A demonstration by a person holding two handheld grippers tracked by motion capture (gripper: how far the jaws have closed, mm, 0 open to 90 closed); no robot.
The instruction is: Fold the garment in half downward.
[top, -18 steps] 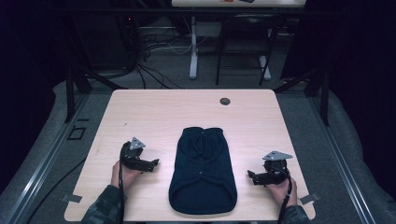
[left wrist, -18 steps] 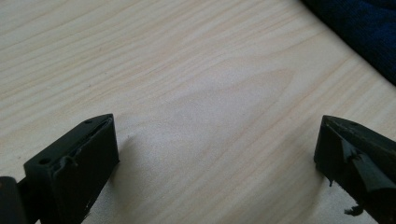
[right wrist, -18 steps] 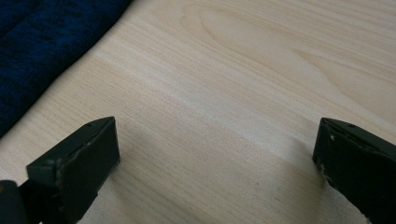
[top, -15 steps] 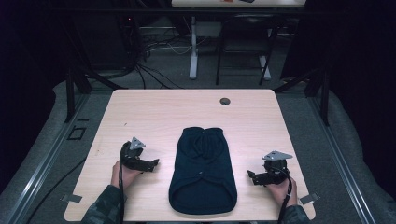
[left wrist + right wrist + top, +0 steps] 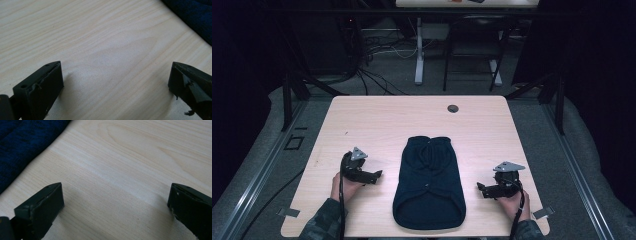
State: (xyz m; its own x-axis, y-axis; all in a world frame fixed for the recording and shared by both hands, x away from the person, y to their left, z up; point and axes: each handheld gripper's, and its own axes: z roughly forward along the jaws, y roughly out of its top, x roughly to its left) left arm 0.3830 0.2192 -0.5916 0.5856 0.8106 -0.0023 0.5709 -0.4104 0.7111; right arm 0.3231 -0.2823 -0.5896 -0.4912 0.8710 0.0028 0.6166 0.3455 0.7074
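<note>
Dark navy knit garment (image 5: 429,182) lies flat in the middle of the pale wood surface (image 5: 377,125), nearer the person's edge than the far edge. Its long axis runs front-to-back: narrow neck end points away from the person, wide rounded hem end sits near the front edge. A faint seam w/ small buttons runs down its centre line. Left tongs (image 5: 378,174) sit just left of the garment, held in the left hand (image 5: 343,185), tips aimed right toward the fabric, apart from it. Right tongs (image 5: 479,187) mirror that on the other side, in the right hand (image 5: 513,201), tips aimed left, also apart from the fabric. Left gripper view: left tongs (image 5: 116,82) released, jaws spread wide over bare wood grain, garment edge (image 5: 192,17) in the top right corner. Right gripper view: right tongs (image 5: 116,202) released too, jaws wide apart, nothing btwn them but wood, garment (image 5: 22,147) filling the top left corner. Small dark round grommet (image 5: 453,108) sits in the surface near the far edge, well apart from the garment. Camo-pattern sleeves at both forearms. Cables on the floor beyond the surface.
</note>
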